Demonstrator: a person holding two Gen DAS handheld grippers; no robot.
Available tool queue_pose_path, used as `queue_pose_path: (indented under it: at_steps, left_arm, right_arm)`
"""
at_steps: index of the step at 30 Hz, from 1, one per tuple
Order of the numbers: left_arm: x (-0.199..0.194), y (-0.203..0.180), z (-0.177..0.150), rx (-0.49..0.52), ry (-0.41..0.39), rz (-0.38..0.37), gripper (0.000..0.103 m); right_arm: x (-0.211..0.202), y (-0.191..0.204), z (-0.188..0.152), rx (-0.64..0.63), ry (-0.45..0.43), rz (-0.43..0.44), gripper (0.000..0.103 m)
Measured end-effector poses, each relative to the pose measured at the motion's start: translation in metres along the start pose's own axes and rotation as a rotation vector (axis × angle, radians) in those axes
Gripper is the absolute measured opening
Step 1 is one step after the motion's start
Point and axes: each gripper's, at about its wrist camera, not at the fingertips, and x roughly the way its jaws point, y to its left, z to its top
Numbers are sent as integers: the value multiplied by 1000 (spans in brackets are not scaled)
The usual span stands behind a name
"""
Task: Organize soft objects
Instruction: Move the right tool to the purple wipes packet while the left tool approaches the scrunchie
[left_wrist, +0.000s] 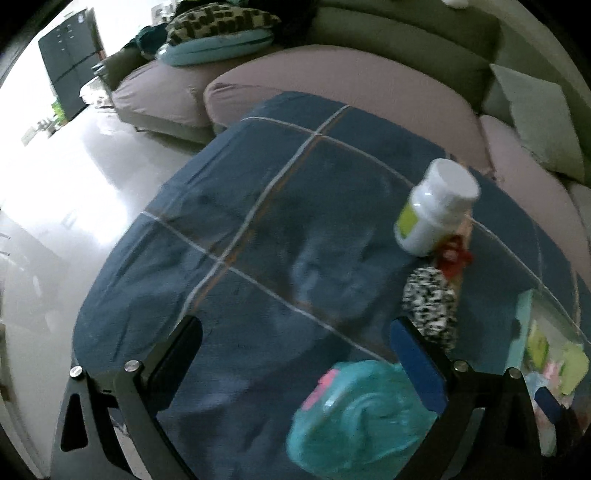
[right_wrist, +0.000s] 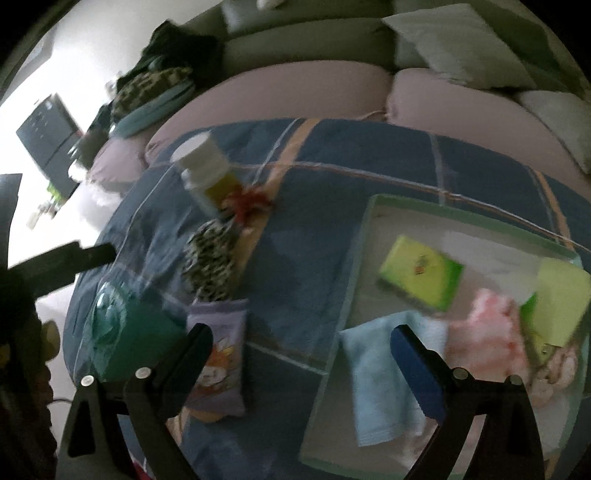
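1. Left wrist view: nearest the lens, left gripper (left_wrist: 295, 350) with jaws spread wide, holding nothing.
2. Between and just below the jaws, teal pouch (left_wrist: 354, 413) with pink lettering, lying on the blue plaid cloth (left_wrist: 258, 221) that covers the surface.
3. Beyond the right jaw, black-and-white patterned soft item (left_wrist: 430, 302), with a red bow (left_wrist: 454, 258) at its far end.
4. White bottle (left_wrist: 436, 206) tilted, leaning over the bow.
5. Sofa (left_wrist: 332, 85) behind the surface.
6. Right wrist view: nearest the lens, right gripper (right_wrist: 301, 360) with jaws wide apart, empty.
7. Beside the left jaw, purple snack packet (right_wrist: 221, 365) flat on the cloth.
8. Green-rimmed tray (right_wrist: 373, 210) on the right, holding a light blue towel (right_wrist: 380, 373), pink fluffy item (right_wrist: 487, 339) and two yellow-green sponges (right_wrist: 421, 273), the nearer partly behind the right jaw.
9. Blur heavy; finer detail not legible.
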Motion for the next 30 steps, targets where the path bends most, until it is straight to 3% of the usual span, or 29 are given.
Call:
queue_pose_path:
  at_steps: [6, 13, 28, 30]
  left_arm:
    - [18, 21, -2, -37, 56, 50, 101]
    - [36, 29, -5, -71, 115, -13, 101]
    - [36, 39, -1, -117, 106, -39, 101]
    - [34, 38, 0, -118, 105, -43, 101]
  right_arm:
    - [17, 26, -7, -68, 55, 31, 98]
    - [38, 44, -17, -120, 118, 33, 98]
    - [67, 62, -25, -168, 167, 15, 98]
    - [70, 62, -26, -174, 168, 2, 93]
